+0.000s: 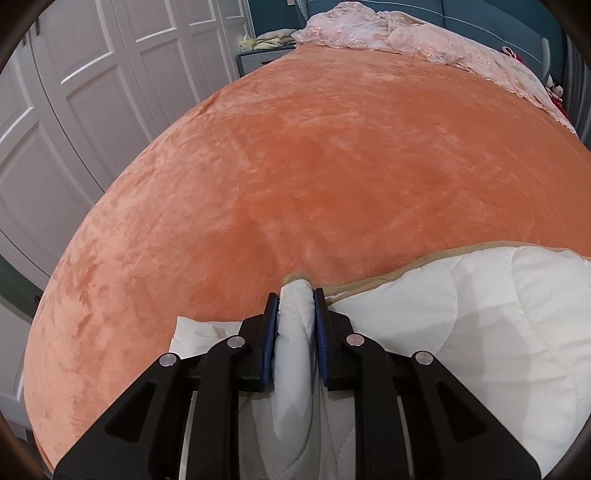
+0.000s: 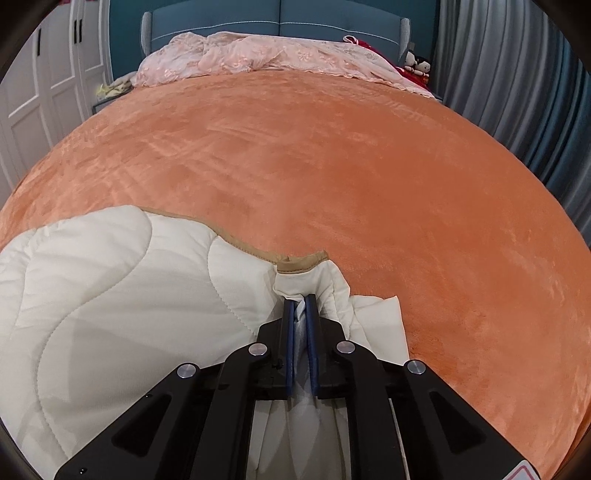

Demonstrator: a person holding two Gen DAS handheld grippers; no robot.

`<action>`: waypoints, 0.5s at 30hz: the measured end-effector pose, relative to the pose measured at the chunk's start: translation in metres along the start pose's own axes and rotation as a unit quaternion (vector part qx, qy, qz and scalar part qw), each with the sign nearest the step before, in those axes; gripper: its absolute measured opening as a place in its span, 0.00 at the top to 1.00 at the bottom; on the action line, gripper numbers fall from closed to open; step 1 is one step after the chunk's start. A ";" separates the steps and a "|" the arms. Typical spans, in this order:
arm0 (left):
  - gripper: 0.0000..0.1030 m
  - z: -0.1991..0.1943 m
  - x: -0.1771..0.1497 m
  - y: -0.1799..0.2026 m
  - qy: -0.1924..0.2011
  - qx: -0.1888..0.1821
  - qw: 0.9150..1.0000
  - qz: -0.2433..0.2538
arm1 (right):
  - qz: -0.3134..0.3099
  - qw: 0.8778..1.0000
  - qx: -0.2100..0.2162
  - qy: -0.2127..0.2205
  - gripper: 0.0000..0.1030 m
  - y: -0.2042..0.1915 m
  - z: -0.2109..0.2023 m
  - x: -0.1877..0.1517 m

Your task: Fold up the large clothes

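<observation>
A white quilted garment (image 1: 461, 314) with tan trim lies at the near edge of an orange plush bed cover (image 1: 314, 166). My left gripper (image 1: 295, 299) is shut on a bunched fold of its left edge, which fills the gap between the blue pads. In the right wrist view the same white garment (image 2: 110, 295) spreads to the left, on the orange cover (image 2: 332, 166). My right gripper (image 2: 301, 301) is shut on a thin fold of its right corner, just below the tan trim (image 2: 299, 264).
A crumpled pink lace cover (image 2: 258, 55) lies at the head of the bed before a teal headboard (image 2: 277, 14). White wardrobe doors (image 1: 74, 92) stand to the left. Grey-blue curtains (image 2: 517, 74) hang on the right. Small dolls (image 2: 417, 66) sit by the headboard.
</observation>
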State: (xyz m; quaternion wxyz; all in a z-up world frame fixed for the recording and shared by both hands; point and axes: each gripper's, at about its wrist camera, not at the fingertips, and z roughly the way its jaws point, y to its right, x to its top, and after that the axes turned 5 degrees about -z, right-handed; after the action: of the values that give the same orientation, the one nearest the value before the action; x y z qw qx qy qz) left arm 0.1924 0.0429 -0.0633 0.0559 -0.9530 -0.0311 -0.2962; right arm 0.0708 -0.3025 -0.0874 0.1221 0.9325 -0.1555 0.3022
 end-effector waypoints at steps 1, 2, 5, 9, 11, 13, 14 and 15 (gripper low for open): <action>0.80 -0.001 0.001 0.000 -0.002 0.004 1.000 0.001 | 0.003 1.000 0.005 -0.001 0.91 0.002 0.000 0.001; 0.70 -0.002 0.002 0.000 -0.004 0.010 1.000 0.001 | 0.006 1.000 0.011 -0.004 0.90 0.004 0.000 0.002; 0.45 -0.021 0.013 -0.017 -0.007 0.037 0.999 -0.027 | 0.038 0.999 0.029 -0.005 0.88 0.021 -0.022 0.014; 0.45 -0.080 0.023 -0.039 0.038 0.023 0.998 -0.050 | 0.088 0.992 0.048 0.072 0.77 0.032 -0.085 0.026; 0.46 -0.113 0.029 -0.033 0.063 0.006 0.997 -0.051 | 0.089 0.988 0.067 0.103 0.68 0.021 -0.110 0.034; 0.46 -0.133 0.035 -0.010 0.066 -0.042 0.996 -0.039 | 0.058 0.987 0.119 0.092 0.68 -0.014 -0.116 0.045; 0.46 -0.137 0.036 0.004 0.060 -0.065 0.996 -0.028 | 0.041 0.986 0.139 0.080 0.68 -0.029 -0.113 0.048; 0.46 -0.138 0.035 0.020 0.053 -0.088 0.995 -0.015 | 0.017 0.984 0.162 0.066 0.68 -0.052 -0.109 0.050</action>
State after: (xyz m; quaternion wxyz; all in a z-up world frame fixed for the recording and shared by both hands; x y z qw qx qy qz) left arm 0.1455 0.0070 0.0675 -0.0305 -0.9367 -0.0159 -0.3486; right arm 0.0711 -0.2301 0.0211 -0.0258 0.9152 -0.1113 0.3864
